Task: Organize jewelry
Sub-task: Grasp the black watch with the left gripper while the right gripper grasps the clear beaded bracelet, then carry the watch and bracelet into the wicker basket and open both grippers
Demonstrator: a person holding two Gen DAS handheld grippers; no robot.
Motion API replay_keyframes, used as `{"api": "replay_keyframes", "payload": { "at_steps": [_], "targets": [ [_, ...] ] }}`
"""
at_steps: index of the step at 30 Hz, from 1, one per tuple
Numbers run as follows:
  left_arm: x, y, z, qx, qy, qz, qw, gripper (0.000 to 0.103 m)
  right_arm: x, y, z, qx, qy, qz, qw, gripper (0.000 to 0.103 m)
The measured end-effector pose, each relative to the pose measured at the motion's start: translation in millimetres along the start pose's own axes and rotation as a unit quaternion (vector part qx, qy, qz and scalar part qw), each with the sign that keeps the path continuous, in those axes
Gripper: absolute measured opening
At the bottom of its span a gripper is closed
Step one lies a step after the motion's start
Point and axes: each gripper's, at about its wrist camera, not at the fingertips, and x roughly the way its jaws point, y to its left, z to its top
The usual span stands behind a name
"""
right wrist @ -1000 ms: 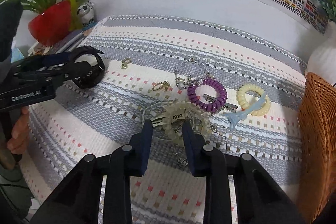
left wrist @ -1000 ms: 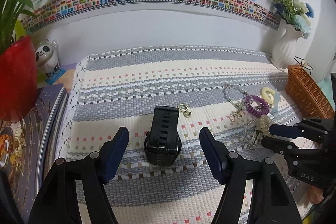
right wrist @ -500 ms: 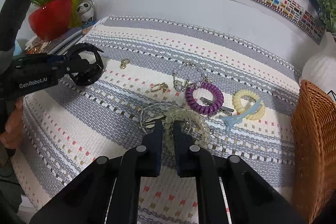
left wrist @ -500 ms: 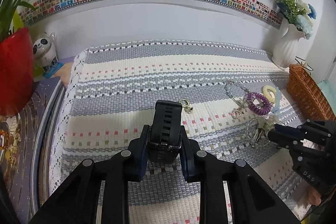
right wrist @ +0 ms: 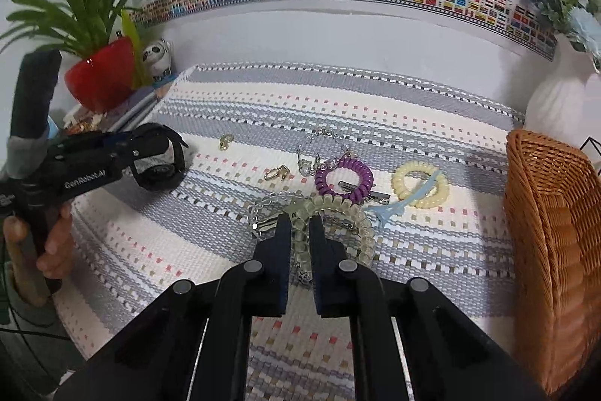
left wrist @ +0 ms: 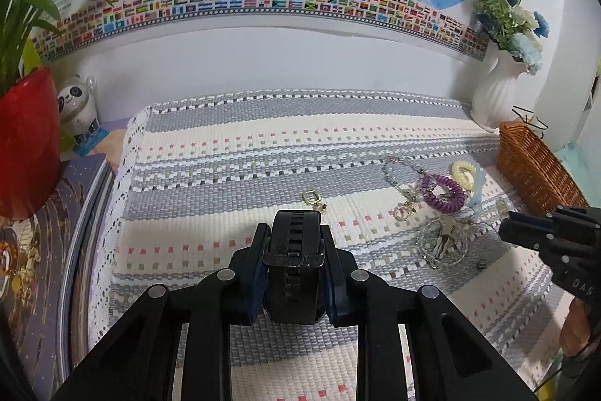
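My left gripper (left wrist: 294, 232) is shut on a black watch (left wrist: 295, 250), its strap standing up between the pads. The right wrist view shows that gripper (right wrist: 150, 153) and the watch (right wrist: 157, 171) at the mat's left side. My right gripper (right wrist: 300, 222) is shut on a pale translucent bead bracelet (right wrist: 353, 217) that is tangled with a clear bead loop (right wrist: 263, 209). Just beyond lie a purple spiral hair tie (right wrist: 343, 177), a yellow spiral tie (right wrist: 420, 183), a light blue clip (right wrist: 398, 205), a silver chain bracelet (right wrist: 323, 145) and a gold clasp (right wrist: 278, 171).
A wicker basket (right wrist: 544, 213) stands at the right edge of the striped woven mat (right wrist: 338, 100), with a white vase (left wrist: 496, 100) behind it. A red plant pot (left wrist: 26, 138) and a panda figure (left wrist: 77, 104) are at the left. A small gold charm (left wrist: 313, 198) lies ahead of the watch.
Both grippers have closed: the left on the black watch, the right on the pale bead bracelet. The right gripper has then drawn back a little with the bracelet.
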Motion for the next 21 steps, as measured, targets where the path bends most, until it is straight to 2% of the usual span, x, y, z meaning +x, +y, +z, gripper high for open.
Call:
{"api": "replay_keyframes", "payload": {
  "at_steps": [6, 12, 17, 21],
  "targets": [
    [-18.0, -12.4, 1.9, 0.021, -0.019, -0.008, 0.9996, 0.025, -18.0, -3.3, -1.4, 0.016, -0.009, 0.006, 1.0, 0.012],
    [-47.3, -35.3, 12.2, 0.049, -0.031, -0.046, 0.9973, 0.024, -50.8, -5.0, 0.1, 0.023, -0.029, 0.01, 0.999, 0.012],
    [-74.8, -71.7, 31.3, 0.081, -0.043, -0.078, 0.9927, 0.024, -96.1, -11.9, 0.5, 0.012, -0.068, -0.004, 0.998, 0.012],
    [-84.4, -109.7, 45.6, 0.111, -0.046, -0.089, 0.9886, 0.024, -129.3, -31.2, -2.9, 0.02, -0.094, -0.024, 0.995, 0.012]
  ]
}}
